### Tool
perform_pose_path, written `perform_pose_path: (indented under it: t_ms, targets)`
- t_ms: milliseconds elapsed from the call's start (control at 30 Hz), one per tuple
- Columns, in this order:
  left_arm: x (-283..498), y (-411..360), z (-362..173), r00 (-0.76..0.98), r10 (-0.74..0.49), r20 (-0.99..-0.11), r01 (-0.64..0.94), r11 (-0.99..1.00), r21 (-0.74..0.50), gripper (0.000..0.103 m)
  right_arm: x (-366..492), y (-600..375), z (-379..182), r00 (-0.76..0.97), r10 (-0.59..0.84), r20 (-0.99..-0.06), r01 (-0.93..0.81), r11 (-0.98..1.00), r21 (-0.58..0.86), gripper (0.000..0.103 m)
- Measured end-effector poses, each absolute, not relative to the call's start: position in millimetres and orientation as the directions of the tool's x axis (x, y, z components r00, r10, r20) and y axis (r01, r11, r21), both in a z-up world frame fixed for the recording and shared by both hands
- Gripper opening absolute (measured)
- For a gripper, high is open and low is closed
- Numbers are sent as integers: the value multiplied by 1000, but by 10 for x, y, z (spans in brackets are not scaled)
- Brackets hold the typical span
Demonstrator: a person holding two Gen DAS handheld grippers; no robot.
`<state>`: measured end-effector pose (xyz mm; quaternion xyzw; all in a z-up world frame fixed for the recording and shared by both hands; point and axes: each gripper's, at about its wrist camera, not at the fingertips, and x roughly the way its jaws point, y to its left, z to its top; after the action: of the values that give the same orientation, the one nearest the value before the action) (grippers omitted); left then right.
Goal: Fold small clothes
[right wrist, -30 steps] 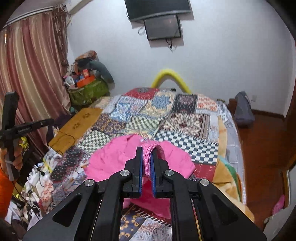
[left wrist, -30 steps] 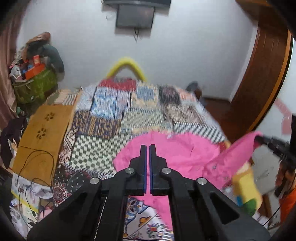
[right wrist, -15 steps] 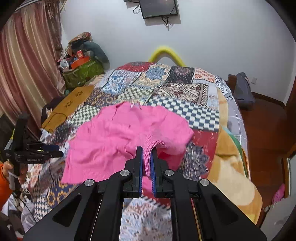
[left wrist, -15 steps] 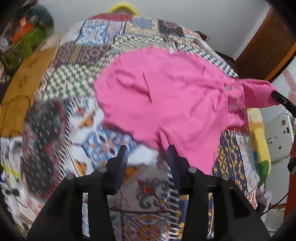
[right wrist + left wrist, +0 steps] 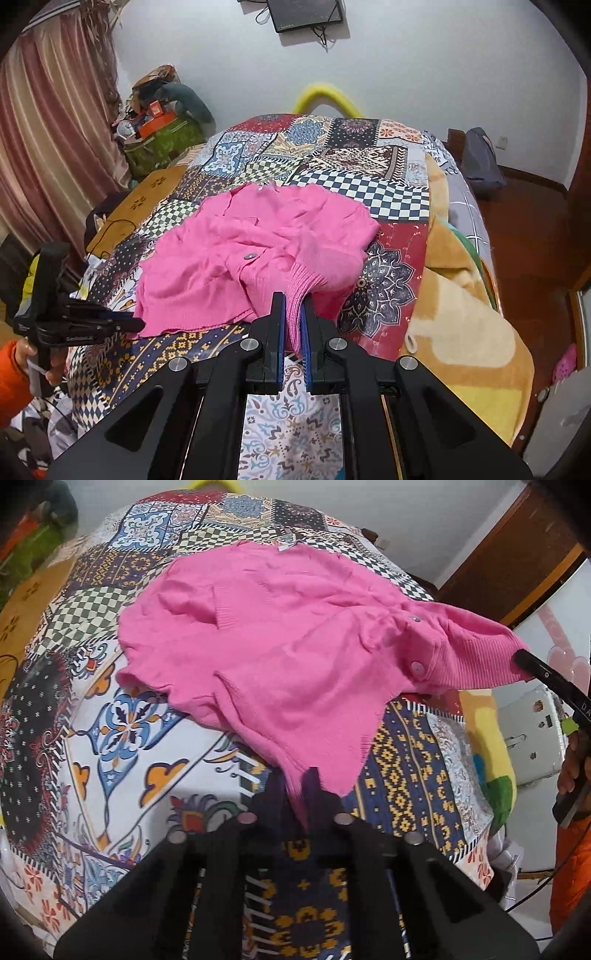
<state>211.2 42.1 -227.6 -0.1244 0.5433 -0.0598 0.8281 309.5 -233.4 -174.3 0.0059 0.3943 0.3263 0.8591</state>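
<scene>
Lying rumpled across a patchwork quilt (image 5: 369,162) on a bed, a pink knitted cardigan (image 5: 288,657) is gripped at two points by a person working with handheld grippers. The right gripper (image 5: 293,325) has its jaws clenched on a ribbed cuff of the garment, the knit bunched between the blue pads and drawn toward the camera. The left gripper (image 5: 299,794) points steeply down at the near hem; its fingertips are blurred in its own view, but a tongue of pink fabric appears to be pinched between the closed jaws. From the right wrist view the left gripper sits at the cardigan's near-left edge, held by a hand beside an orange sleeve (image 5: 11,373). Two buttons show on the cardigan's placket. Past the foot of the quilt, a yellow curved bar (image 5: 327,96) stands against a white wall, a dark screen (image 5: 304,13) hangs above it, and striped curtains (image 5: 48,140) fall at the left beside a heap of belongings.
</scene>
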Motion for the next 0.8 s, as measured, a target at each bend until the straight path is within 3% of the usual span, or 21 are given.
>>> perform_pose_path:
  t_ms: [200, 533, 800]
  targets:
    - [2031, 472, -2088, 446, -207, -871, -29, 969, -245, 2, 3032, -2352, -1663, 495, 569, -656, -562, 786, 258, 7]
    - [1724, 942, -913, 683, -101, -723, -68, 977, -201, 1, 2967, -2352, -1182, 567, 606, -558, -593, 770, 234, 7]
    - [2273, 1229, -365, 751, 0, -661, -149, 974, -169, 1, 3253, -2122, -1008, 592, 613, -523, -596, 770, 227, 6]
